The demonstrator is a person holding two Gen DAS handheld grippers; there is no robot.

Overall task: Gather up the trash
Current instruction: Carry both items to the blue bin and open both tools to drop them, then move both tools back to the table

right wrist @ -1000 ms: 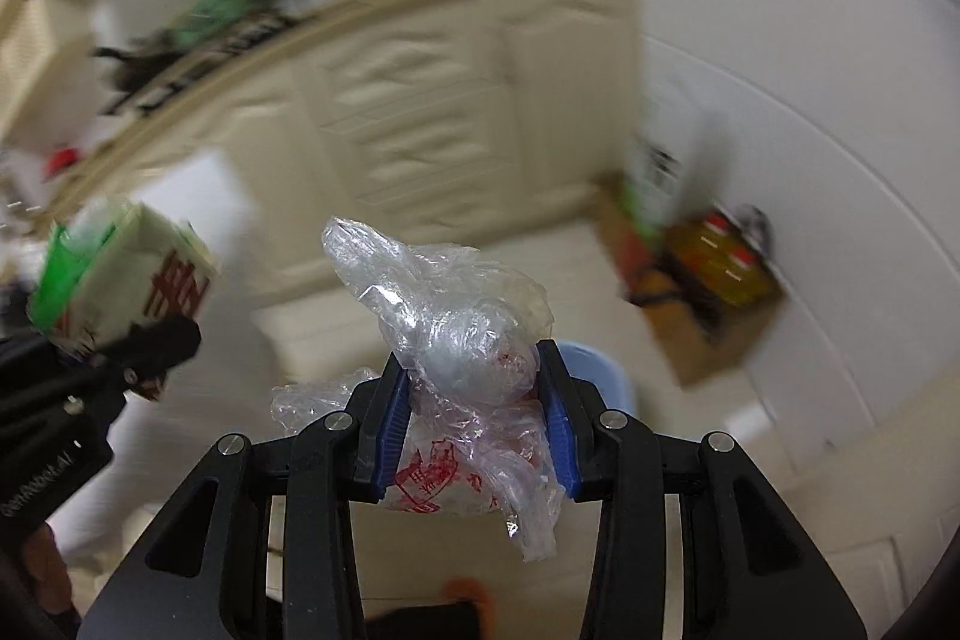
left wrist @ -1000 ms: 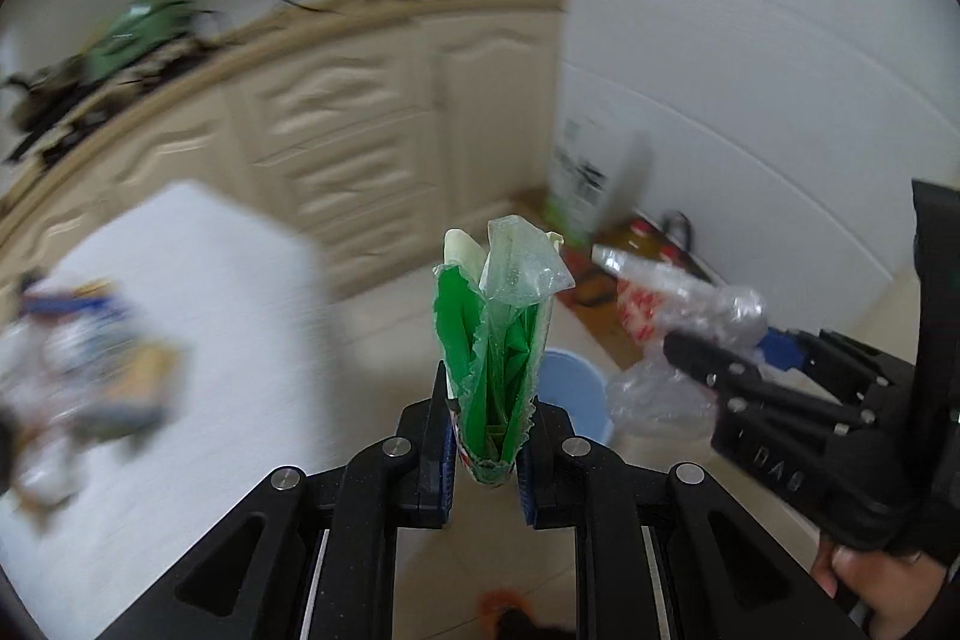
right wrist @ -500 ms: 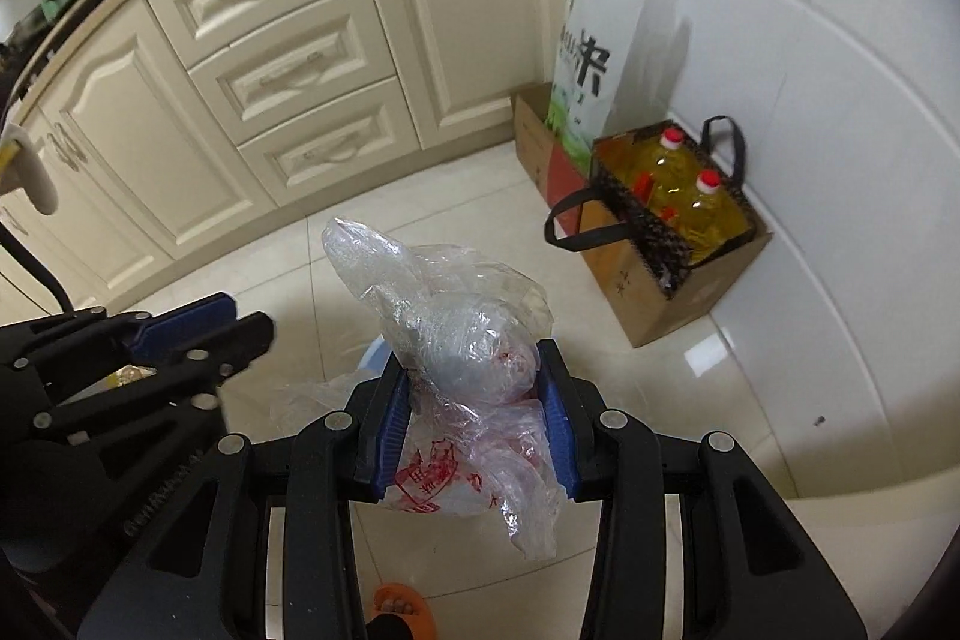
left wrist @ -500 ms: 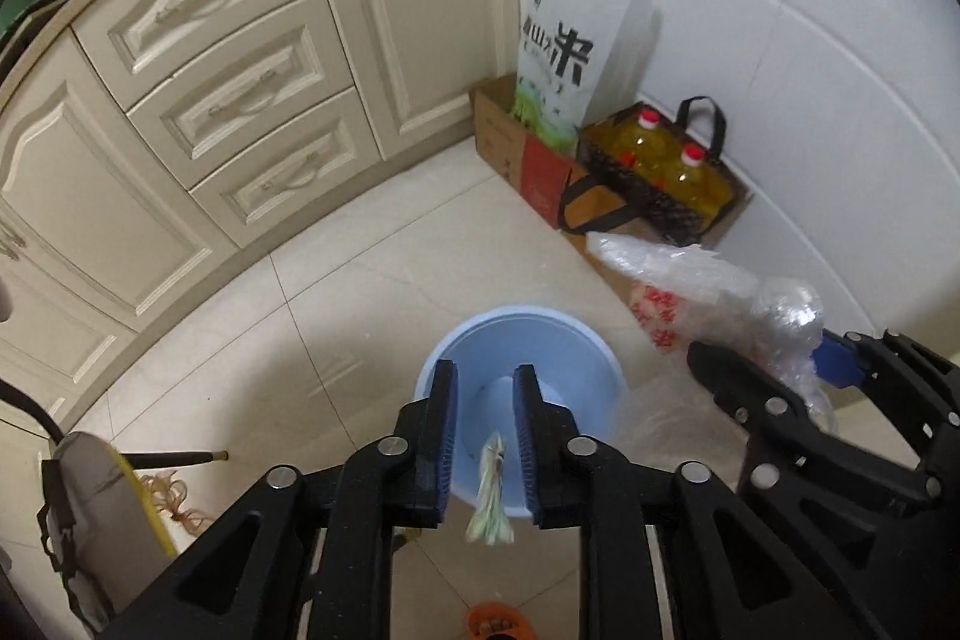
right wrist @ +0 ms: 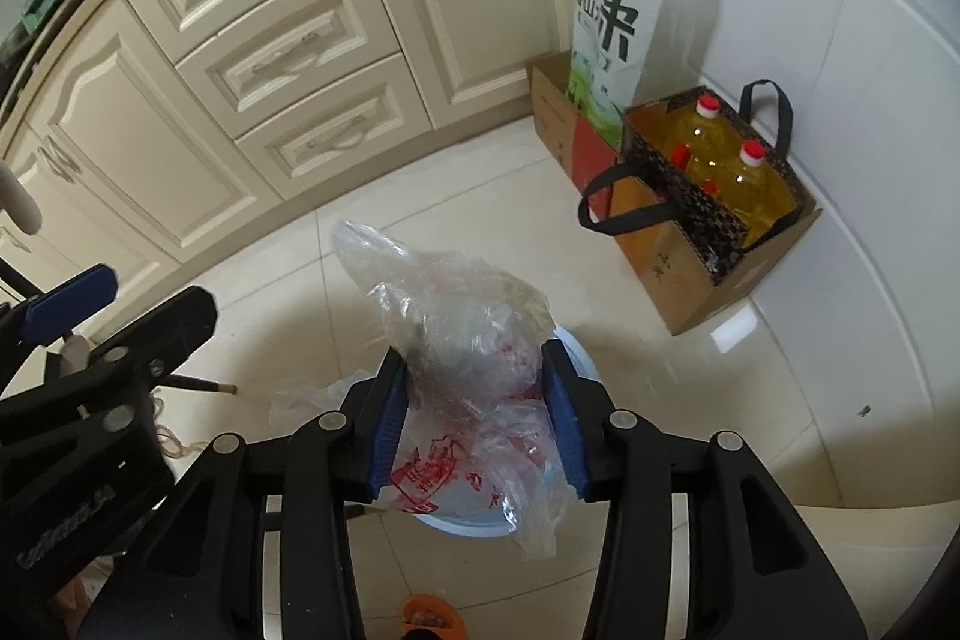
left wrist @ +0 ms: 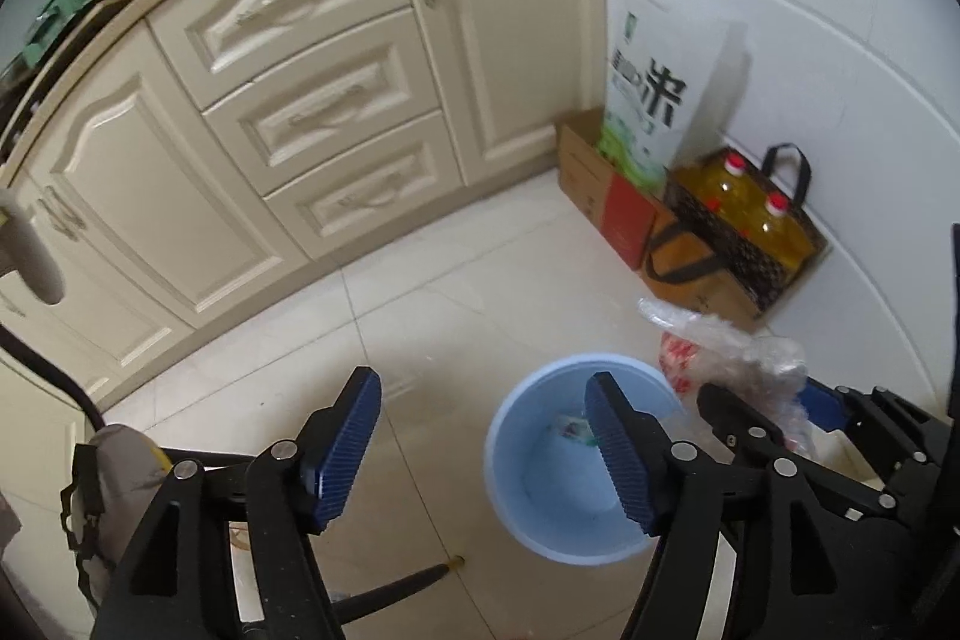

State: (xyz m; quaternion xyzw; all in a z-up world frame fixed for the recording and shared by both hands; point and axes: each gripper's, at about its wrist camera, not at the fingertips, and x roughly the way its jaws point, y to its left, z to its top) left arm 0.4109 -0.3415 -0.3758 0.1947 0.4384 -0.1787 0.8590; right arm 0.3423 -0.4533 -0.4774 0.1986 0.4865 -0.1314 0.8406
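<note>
A light blue bucket [left wrist: 540, 508] stands on the tiled floor, with a small wrapper [left wrist: 573, 427] lying inside it. Just above and left of the bucket, my left gripper [left wrist: 480, 388] has its jaws opening wide with nothing between them. My right gripper [right wrist: 474, 358] hangs over the bucket [right wrist: 462, 525]. A crumpled clear plastic bag with red print [right wrist: 456, 316] sits between its blue pads and touches both while the jaws are opening. In the left wrist view that bag [left wrist: 720, 346] and the right gripper [left wrist: 756, 406] show at the bucket's right rim.
Cream cabinets with drawers [left wrist: 312, 100] run along the back. A rice sack [left wrist: 654, 106], a cardboard box [left wrist: 594, 184] and a carrier bag with oil bottles [right wrist: 714, 172] stand by the white wall. A dark stick [left wrist: 396, 589] lies on the floor, and an orange slipper [right wrist: 429, 616] sits near me.
Both grippers swung down from the counter to the bucket. The left one let go of the green wrapper, which fell in, and its jaws spread wide. The right jaws widened slightly.
</note>
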